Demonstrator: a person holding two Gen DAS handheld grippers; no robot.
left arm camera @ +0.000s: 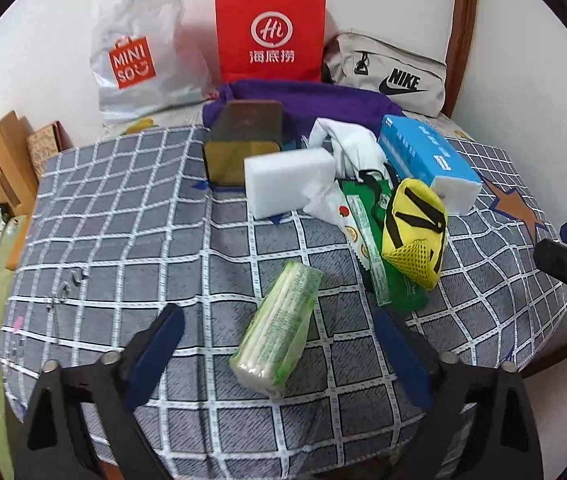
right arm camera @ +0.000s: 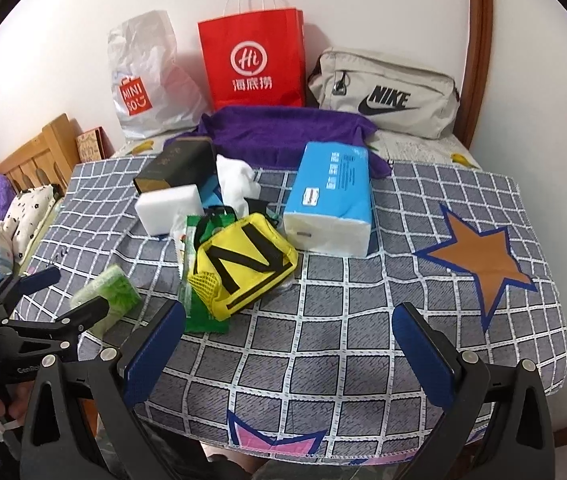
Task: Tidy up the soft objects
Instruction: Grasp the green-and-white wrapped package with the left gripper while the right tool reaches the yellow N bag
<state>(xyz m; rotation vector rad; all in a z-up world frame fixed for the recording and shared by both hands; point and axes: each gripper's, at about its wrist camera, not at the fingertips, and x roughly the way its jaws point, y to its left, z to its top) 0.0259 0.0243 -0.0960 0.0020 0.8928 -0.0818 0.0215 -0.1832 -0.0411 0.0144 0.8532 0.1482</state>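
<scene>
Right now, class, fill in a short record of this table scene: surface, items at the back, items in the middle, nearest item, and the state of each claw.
surface: grey checked cloth with an orange star
back row: white Miniso bag, red paper bag, grey Nike pouch
middle: purple towel, blue tissue pack, white sponge block, yellow pouch
nearest item: green wrapped pack, lying between the open jaws of the left claw, untouched
right claw: open, nothing between its jaws
</scene>
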